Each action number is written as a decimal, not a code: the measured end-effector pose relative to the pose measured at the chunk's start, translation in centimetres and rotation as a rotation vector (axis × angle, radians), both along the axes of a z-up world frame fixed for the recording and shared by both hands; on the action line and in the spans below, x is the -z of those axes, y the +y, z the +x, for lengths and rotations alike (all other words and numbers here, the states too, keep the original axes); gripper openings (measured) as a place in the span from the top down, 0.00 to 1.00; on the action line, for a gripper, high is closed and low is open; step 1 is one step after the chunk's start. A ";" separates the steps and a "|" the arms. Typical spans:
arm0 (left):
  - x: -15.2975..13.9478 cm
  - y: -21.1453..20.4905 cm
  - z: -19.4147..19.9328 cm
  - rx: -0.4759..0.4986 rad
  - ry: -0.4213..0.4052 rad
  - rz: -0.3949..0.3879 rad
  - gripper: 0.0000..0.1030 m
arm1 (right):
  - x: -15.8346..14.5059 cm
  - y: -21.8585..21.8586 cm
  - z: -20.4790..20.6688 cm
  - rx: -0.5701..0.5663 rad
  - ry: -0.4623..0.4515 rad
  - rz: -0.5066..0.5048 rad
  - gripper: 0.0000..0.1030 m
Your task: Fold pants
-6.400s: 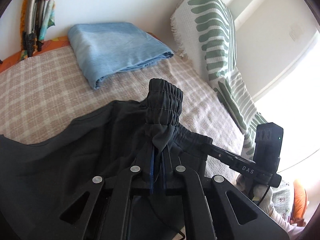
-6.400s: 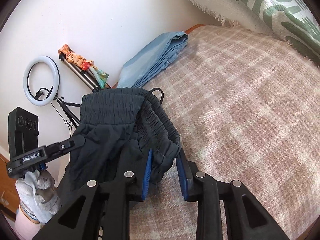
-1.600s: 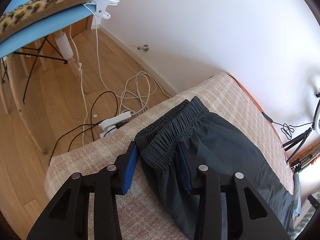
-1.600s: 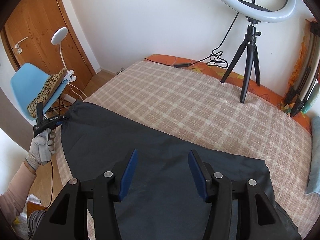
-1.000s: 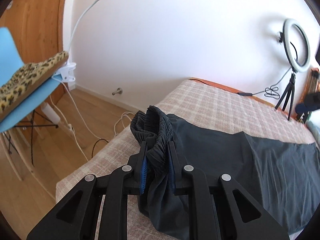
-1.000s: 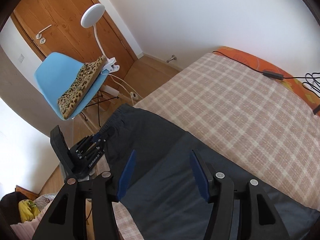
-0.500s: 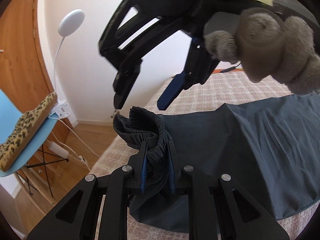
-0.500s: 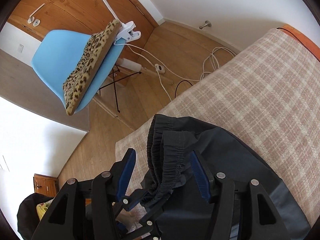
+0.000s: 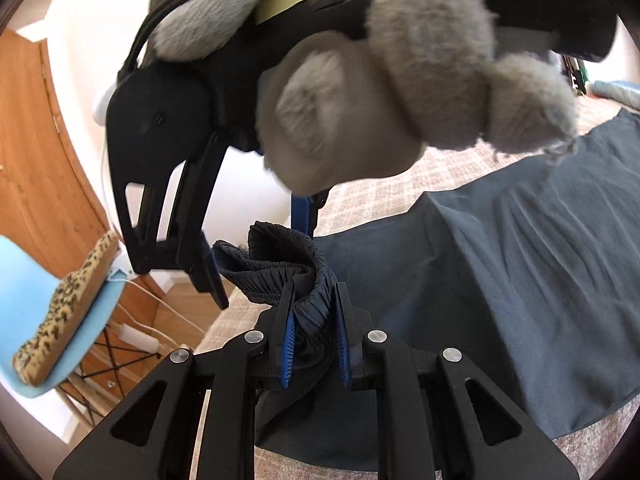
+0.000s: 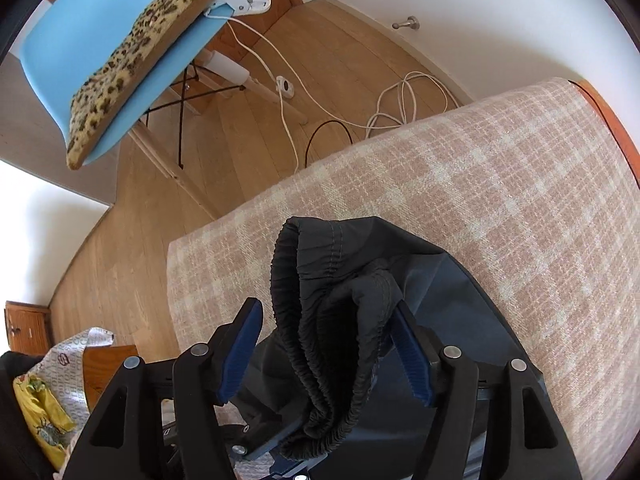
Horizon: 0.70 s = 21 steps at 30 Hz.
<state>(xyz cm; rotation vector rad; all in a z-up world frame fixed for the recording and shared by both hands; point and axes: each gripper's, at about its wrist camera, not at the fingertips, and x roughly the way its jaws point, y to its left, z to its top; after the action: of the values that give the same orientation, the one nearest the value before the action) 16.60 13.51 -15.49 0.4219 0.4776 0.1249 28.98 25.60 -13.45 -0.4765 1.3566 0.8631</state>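
Dark pants [image 9: 520,280] lie spread on the plaid bed cover [image 9: 400,196], their gathered elastic waistband [image 9: 276,264] lifted at the bed's corner. My left gripper [image 9: 314,286] is shut on that waistband. The right gripper [image 9: 260,264], held by a grey-gloved hand [image 9: 400,80], comes steeply down from above and straddles the same bunch. In the right wrist view the waistband [image 10: 304,280] stands between the fingers of the right gripper [image 10: 326,308]. Its jaws are opening: the left pad is clear of the cloth, and the right pad lies against a fold.
The bed's corner edge [image 10: 192,248] drops to a wooden floor with loose cables [image 10: 400,108]. A blue chair [image 10: 120,52] with a leopard cushion stands beside the bed, before a wooden door [image 9: 40,160]. A printed bag [image 10: 60,380] sits low at the left.
The right gripper has swung across the bed and come down over the waistband, its jaws a little wider. The left gripper has rolled and shifted while still gripping the waistband.
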 end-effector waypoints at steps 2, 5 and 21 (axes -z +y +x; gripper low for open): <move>0.0 -0.2 0.0 0.002 0.002 0.014 0.85 | 0.4 0.5 -0.3 -0.011 -0.037 -0.031 0.35; -0.2 -0.1 -0.2 -0.007 0.001 -0.003 0.84 | 0.9 0.0 0.5 0.038 0.000 -0.019 0.68; -2.5 0.3 -0.9 -0.072 -0.042 -0.079 0.70 | -2.0 -8.2 1.5 0.254 0.146 0.295 0.85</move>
<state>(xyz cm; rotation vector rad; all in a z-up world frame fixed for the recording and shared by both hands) 15.69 13.80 -12.96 0.3242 0.4552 0.1835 30.51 17.44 -11.45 -0.0113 1.3591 0.8801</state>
